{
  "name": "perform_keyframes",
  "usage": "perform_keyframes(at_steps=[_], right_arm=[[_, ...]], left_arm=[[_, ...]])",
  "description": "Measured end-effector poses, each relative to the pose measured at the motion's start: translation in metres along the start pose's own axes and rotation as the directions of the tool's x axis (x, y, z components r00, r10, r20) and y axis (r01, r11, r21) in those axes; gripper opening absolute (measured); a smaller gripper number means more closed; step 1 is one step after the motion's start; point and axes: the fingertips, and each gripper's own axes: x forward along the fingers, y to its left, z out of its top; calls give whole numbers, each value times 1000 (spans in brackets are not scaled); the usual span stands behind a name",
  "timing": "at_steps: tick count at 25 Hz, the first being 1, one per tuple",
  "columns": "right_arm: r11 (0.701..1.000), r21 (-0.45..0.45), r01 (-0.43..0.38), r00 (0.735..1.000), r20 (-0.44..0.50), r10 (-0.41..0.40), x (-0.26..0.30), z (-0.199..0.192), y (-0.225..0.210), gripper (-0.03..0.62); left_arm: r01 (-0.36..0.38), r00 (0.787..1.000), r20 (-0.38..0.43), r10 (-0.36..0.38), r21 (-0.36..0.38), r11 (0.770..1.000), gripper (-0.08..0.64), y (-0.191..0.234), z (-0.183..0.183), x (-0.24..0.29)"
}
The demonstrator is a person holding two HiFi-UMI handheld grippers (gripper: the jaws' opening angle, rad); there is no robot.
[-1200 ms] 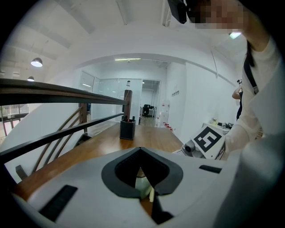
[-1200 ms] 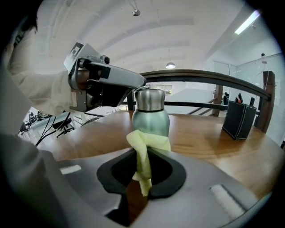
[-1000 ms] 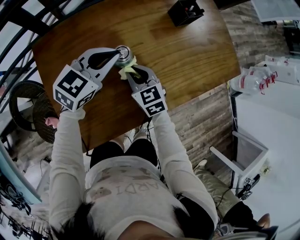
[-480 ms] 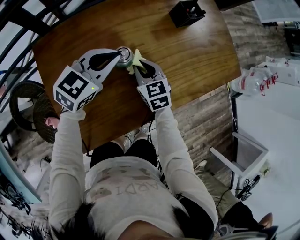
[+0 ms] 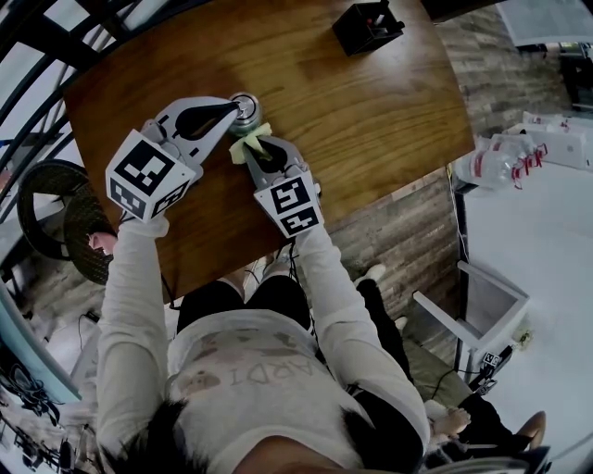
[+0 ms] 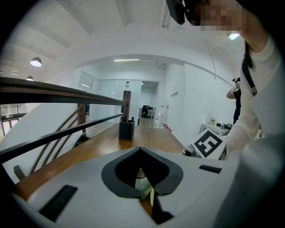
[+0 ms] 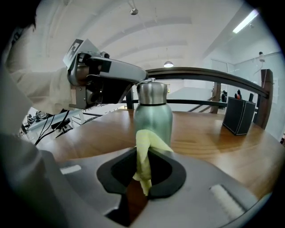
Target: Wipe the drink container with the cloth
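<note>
Change since earlier: the right gripper (image 5: 255, 148) has swung from the right of the green metal bottle (image 5: 244, 106) round to its near side, taking the pale yellow cloth (image 5: 248, 143) with it; the left gripper (image 5: 232, 109) and the bottle have not shifted.
Head view, bottle: it stands upright on the brown wooden table (image 5: 371, 102) and is seen from above, so mostly its steel cap shows.
Head view, left gripper: its tips meet at the bottle's cap, reaching in from the bottle's left.
Head view, right gripper: it sits just on the person's side of the bottle, with the cloth bunched between its tips and the bottle.
Head view, black square pen holder (image 5: 368, 23): well beyond the bottle, near the table's far edge.
Left gripper view, jaws: clenched on the bottle's top; a sliver of pale green body shows in the gap, with a strip of yellow just beside it.
Right gripper view, jaws: clamped on the cloth (image 7: 143, 164), whose upper fold lies against the lower front of the bottle (image 7: 152, 113).
Right gripper view, left gripper: one jaw reaches the bottle's steel neck from the left.
Progress: wiping looks under way, with the bottle steadied and the cloth touching its side. How much of the surface is done cannot be told; the upper body and far side likely remain.
</note>
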Motion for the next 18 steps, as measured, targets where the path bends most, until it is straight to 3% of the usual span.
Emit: perform_keyframes(at_steps=[12,18], right_arm=[[997,-53,-53,998,-22,51,22,13,40,61],[999,24,-31,999,36,30,3,20,35,61]], left_arm=[[2,1000,7,-2,-3,1000,2,1,1,0],[-7,1000,9,7,-7,1000,2,0,1,-2]])
